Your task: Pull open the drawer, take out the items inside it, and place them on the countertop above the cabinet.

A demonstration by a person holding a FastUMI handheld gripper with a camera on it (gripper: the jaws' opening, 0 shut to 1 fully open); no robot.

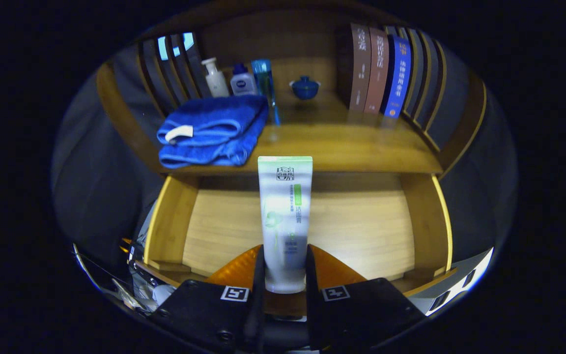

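We have the claw [285,275] closed on the tube [284,216], both fingers pressing its cap end, tube standing up over the open drawer [425,231]. Risk: the grip sits low, so the tall tube may tilt or slip on the way up to the table [352,147]. Tube looks white, green-trimmed, smooth and glossy. Beyond: folded towel [212,130], bottles [236,78], bowl [305,87], books [379,69].

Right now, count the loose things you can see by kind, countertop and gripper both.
Tubes: 1, the tube, held between the gripper jaws over the open drawer
Towels: 1, towel
Bottles: 3, bottles
Lidded bowls: 1, bowl
Books: 3, books
Total: 9
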